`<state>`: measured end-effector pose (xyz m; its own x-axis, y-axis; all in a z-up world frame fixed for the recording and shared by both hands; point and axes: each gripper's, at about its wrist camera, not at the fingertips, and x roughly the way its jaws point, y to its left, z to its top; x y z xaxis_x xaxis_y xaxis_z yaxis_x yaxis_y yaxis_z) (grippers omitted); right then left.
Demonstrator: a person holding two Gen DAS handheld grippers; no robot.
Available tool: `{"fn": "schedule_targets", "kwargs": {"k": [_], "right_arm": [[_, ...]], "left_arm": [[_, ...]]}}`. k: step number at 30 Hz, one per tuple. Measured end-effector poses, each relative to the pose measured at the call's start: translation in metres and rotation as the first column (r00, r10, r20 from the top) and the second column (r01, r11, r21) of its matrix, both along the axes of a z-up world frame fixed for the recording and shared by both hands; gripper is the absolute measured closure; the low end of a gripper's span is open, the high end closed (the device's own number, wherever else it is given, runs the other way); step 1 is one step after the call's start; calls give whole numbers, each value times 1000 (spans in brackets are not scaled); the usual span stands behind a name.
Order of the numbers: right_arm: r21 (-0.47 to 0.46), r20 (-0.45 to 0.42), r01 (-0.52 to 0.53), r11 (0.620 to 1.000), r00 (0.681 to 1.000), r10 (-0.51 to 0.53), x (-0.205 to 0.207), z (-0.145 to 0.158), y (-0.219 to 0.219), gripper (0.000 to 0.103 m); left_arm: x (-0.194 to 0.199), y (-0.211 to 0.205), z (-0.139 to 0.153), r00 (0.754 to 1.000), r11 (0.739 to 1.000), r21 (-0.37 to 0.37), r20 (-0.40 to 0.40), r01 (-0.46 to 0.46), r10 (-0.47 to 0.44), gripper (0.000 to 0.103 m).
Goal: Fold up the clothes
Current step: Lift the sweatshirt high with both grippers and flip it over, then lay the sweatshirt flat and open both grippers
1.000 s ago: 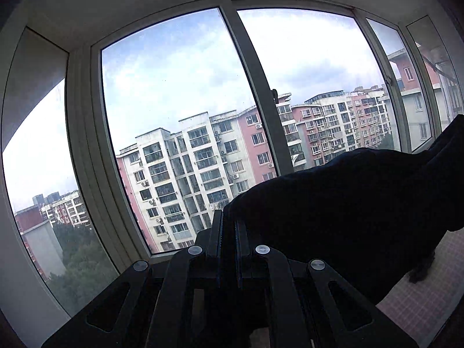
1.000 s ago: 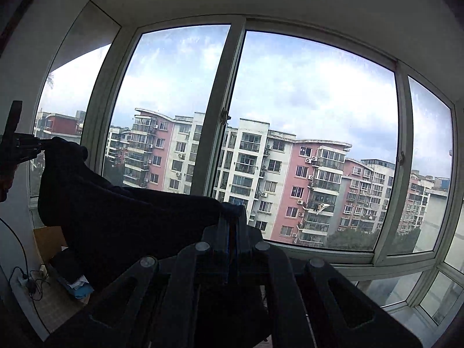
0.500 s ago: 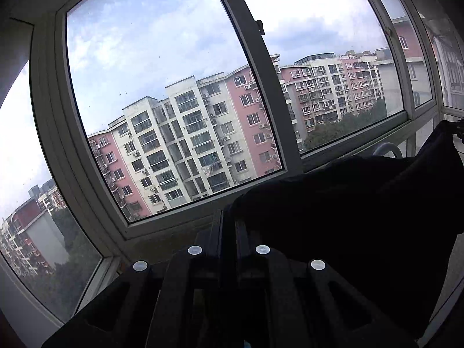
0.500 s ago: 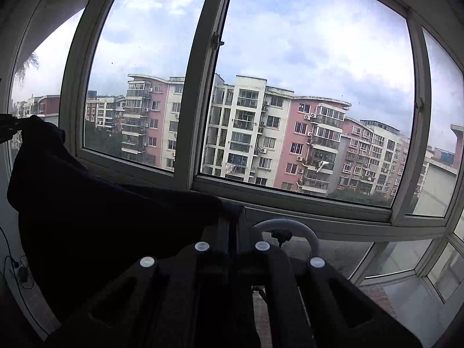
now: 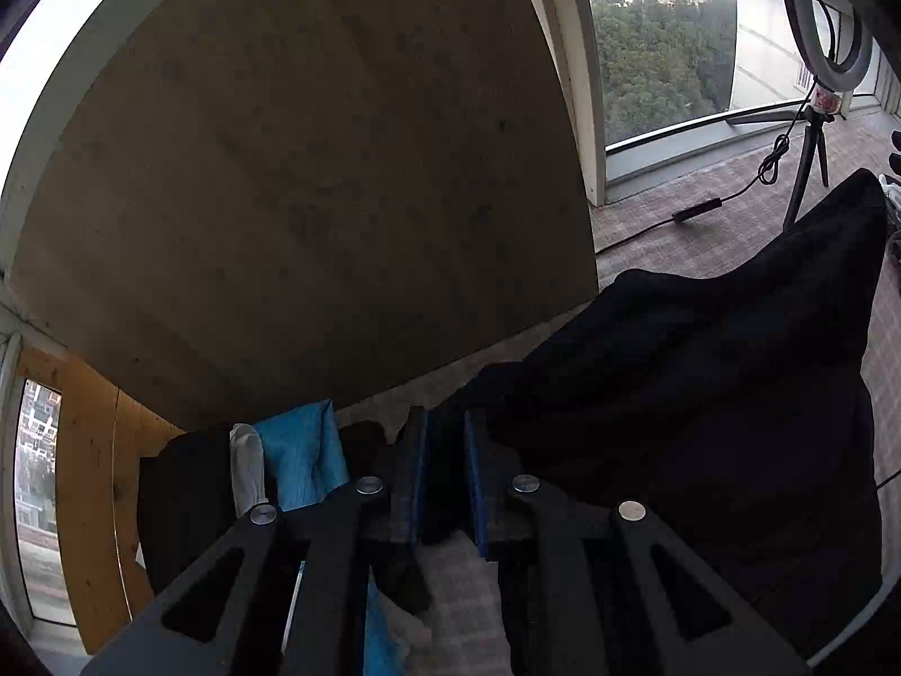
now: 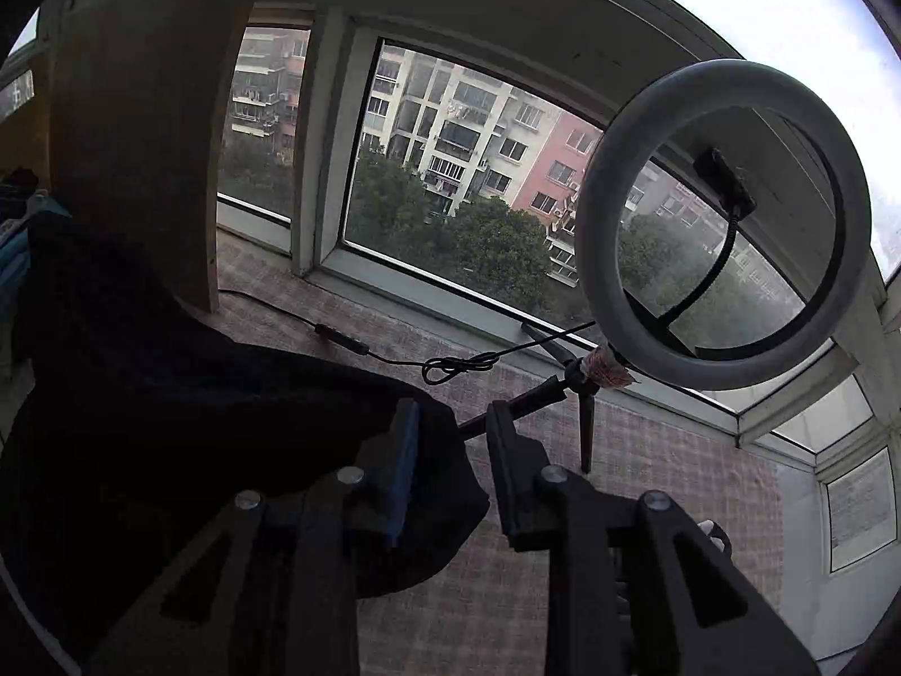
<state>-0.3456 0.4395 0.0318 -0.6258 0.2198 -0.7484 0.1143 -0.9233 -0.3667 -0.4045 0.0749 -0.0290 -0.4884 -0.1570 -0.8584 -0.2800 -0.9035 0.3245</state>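
1. In the left wrist view the left gripper (image 5: 445,476) rises from six o'clock. Its two blue-padded fingers (image 5: 415,479) stand a little apart, with a fold of the black garment (image 5: 704,394) lying in the narrow gap between them. Whether the pads actually press the cloth cannot be told.
2. From that gap the black garment spreads toward three o'clock, rising to a peak near the right edge and sagging over the checked floor (image 5: 704,214).
3. At about seven o'clock, just left of the fingers, a blue cloth (image 5: 304,459) and a white cloth (image 5: 248,465) lie bunched with other dark fabric.
4. Beyond them a large brown board (image 5: 310,169) fills the view from nine to twelve o'clock.
5. In the right wrist view the right gripper (image 6: 450,462) has its jaws spread wide. The black garment (image 6: 197,411) drapes over the left blue-padded finger (image 6: 402,479) and hangs partly into the gap. The right finger (image 6: 512,479) stands bare, apart from the cloth.
6. The garment's bulk runs toward nine o'clock, covering the lower left of the view.
7. Past the fingertips, at two o'clock, a ring light (image 6: 726,225) stands on a small tripod (image 6: 583,394) on the floor, and its black cable (image 6: 450,363) trails toward ten o'clock.
8. Farthest off, the window (image 6: 450,169) shows apartment blocks and trees.
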Motion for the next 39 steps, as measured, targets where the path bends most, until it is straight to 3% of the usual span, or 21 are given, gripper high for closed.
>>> {"fn": "schedule_targets", "kwargs": {"k": [3,5,9,12,15,19,23,25,26,27,31,32,33,34,37,39], "right_arm": [[-21,40,-16,1000,999,17,30,-15,8,51],[-69,61,6,998,998,-2,61,-22,19,51],[-269,163,59,961,987,-15,150,-57,39,48],[-360,258,123,925,966,-28,221,-104,39,48],[-417,341,190,889,939,-41,279,-149,28,48],[-471,424,263,842,905,-45,319,-186,11,48],[-458,462,252,852,887,-14,332,-201,-9,48],[-469,468,233,852,883,16,337,-202,-20,48],[-474,466,221,852,884,30,339,-201,-25,48],[-464,460,212,860,887,30,341,-201,-29,48],[-427,447,188,885,894,26,345,-205,-39,48],[-426,440,181,886,897,28,346,-205,-40,49],[-430,445,173,886,894,42,347,-204,-42,69],[-433,452,165,886,890,56,348,-203,-43,99],[-480,415,157,863,908,66,351,-181,-36,100],[-529,338,162,833,941,31,352,-148,-19,100]], "left_arm": [[36,-16,-11,999,999,5,25,37,-38,89],[69,-32,-11,997,998,13,28,67,-68,87],[150,-59,-15,988,988,40,41,150,-151,61],[211,-87,-45,978,986,55,129,157,-163,62],[232,-91,-78,967,985,70,194,155,-166,62],[260,-97,-122,945,984,89,279,152,-171,62],[289,-104,-166,916,983,107,362,146,-176,61],[287,-100,-170,910,979,134,369,150,-190,69],[288,-96,-169,908,977,141,367,162,-203,86],[290,-93,-168,905,974,147,365,174,-217,95],[296,-86,-164,897,968,164,371,191,-240,98],[297,-88,-162,901,971,167,372,171,-223,98],[298,-92,-158,905,973,180,371,147,-206,98],[301,-95,-150,914,972,197,358,128,-193,98],[312,-109,-121,945,970,233,298,64,-134,99],[320,-120,-91,966,963,268,243,18,-86,99]]}}
